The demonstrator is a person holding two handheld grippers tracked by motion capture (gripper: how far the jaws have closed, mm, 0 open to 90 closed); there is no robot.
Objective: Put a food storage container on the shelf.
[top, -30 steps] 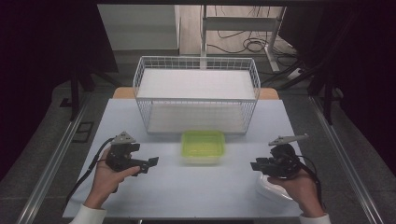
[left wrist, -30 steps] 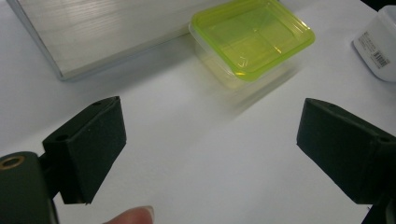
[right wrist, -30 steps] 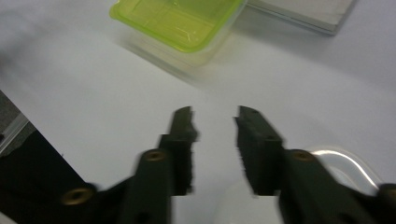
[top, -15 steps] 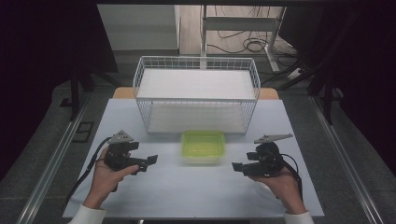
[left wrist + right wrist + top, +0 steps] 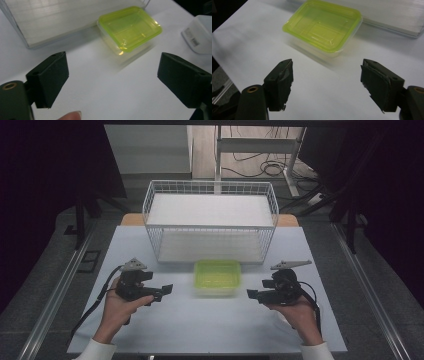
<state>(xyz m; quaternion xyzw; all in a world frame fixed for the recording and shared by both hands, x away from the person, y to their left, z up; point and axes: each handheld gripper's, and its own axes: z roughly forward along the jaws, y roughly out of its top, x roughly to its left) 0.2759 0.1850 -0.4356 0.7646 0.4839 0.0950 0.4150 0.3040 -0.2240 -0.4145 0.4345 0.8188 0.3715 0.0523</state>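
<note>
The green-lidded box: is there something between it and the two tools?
Nothing visible. The green-lidded box sits alone on the white table in front of the wire basket, with bare table between it and the open left tool and open right tool.

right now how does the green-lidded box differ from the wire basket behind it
The green-lidded box is small, low and closed by a translucent lime lid; the wire basket is far bigger, taller and open on top. The box has clear solid plastic walls, while the basket's walls are white wire mesh. The box sits nearer the person, between the two grippers; the basket stands behind it. Both are rectangular and rest on the white table.
</note>
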